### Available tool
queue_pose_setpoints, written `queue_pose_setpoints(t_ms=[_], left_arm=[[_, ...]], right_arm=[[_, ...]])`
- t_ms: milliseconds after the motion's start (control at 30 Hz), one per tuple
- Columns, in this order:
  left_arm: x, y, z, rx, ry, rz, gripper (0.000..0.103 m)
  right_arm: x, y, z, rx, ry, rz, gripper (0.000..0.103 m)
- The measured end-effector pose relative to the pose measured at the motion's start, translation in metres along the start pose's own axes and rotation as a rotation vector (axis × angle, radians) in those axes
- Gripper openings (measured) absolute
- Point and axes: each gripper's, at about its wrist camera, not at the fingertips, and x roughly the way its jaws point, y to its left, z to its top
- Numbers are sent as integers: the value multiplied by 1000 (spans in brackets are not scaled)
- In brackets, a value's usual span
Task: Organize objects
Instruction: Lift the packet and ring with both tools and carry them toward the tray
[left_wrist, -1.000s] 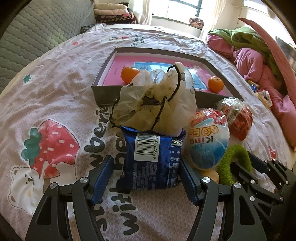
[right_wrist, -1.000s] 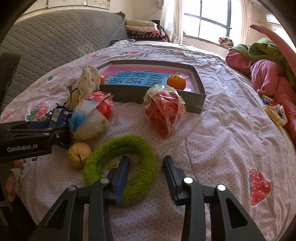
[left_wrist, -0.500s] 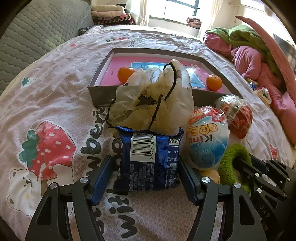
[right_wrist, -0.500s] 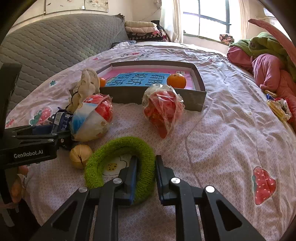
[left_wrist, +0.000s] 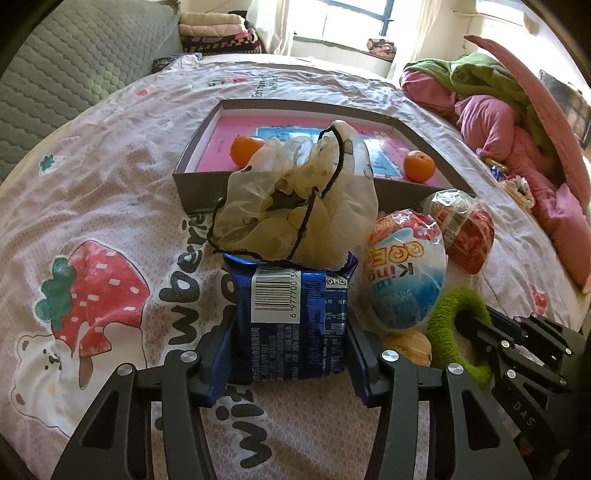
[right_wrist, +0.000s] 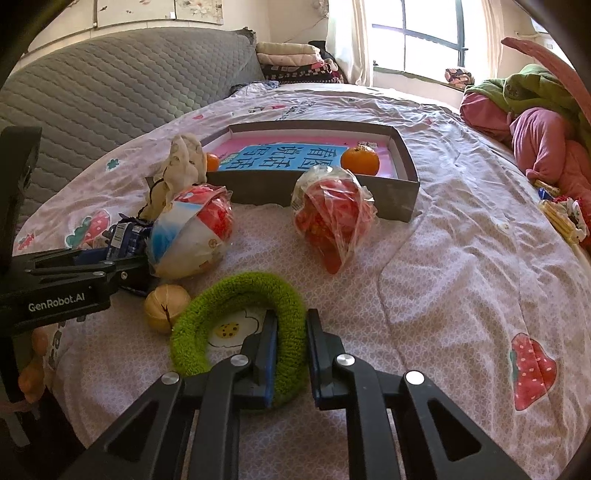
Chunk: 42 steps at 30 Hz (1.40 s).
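Now the right gripper (right_wrist: 289, 354) is clamping the fuzzy green fabric ring (right_wrist: 236, 291) at its 4 o'clock arc; the left gripper (left_wrist: 291, 354), jaws just closing, is pressing the blue foil snack packet (left_wrist: 291, 317). The grey cardboard tray (right_wrist: 402, 184) is lying toward 12 o'clock.

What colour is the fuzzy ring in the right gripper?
Bright green fuzzy ring; clearest in the right wrist view.

The white bag (left_wrist: 295, 199) hides part of the box (left_wrist: 199, 184) wall and 1 orange (left_wrist: 245, 149). The blue packet's (left_wrist: 291, 325) small print is unreadable.
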Motion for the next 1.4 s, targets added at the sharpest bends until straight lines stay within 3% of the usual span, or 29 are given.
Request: queue_pose_setpoints(t_ms=[367,933,1400], left_arm=[[-9,4,-2,-5,-39,-2,54],[-34,-8,-4,67,-140,25,54],[-43,-10,-4,93,-187,32,54]], right_arm=[[-6,-3,1,6,-41,14,13],[-35,4,8,-31,-198,60,13],[-37,3,8,-23,-215,56,13]])
